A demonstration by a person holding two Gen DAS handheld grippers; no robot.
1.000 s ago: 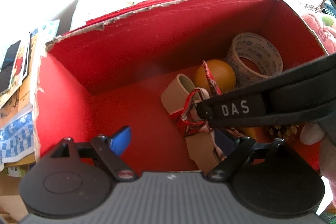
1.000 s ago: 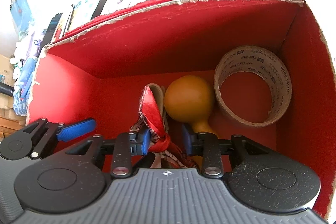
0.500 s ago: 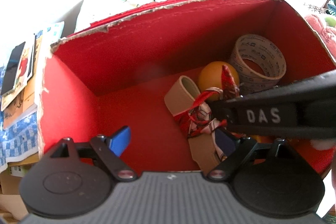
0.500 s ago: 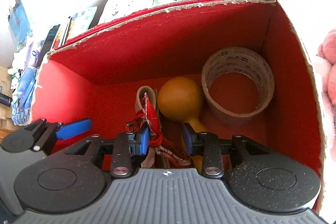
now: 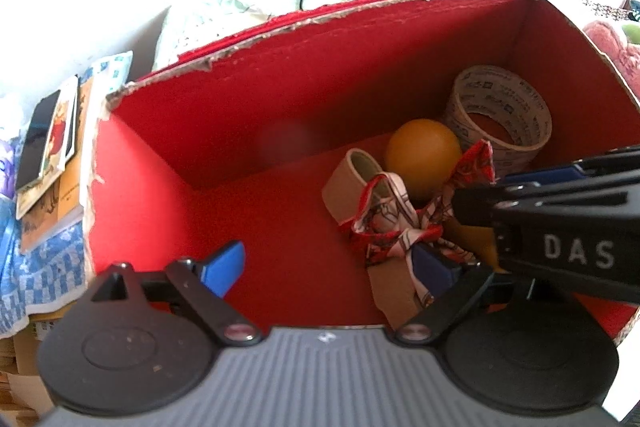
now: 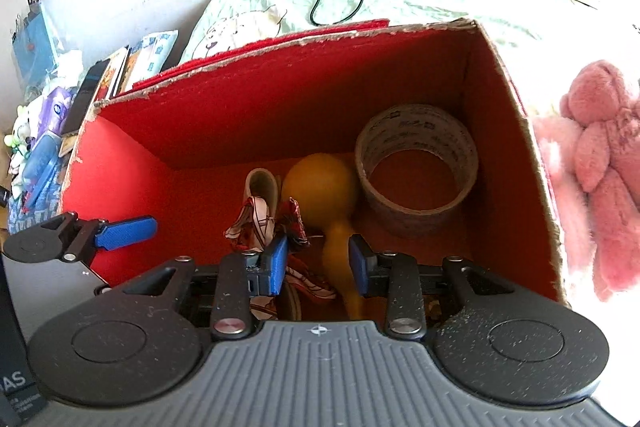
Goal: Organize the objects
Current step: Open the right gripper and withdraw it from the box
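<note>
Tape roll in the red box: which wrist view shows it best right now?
The right wrist view: the tape roll lies whole and unobstructed in the box's far right corner, its open core facing up. In the left wrist view the roll is smaller, and the red patterned scarf and the right gripper overlap its near edge.
</note>
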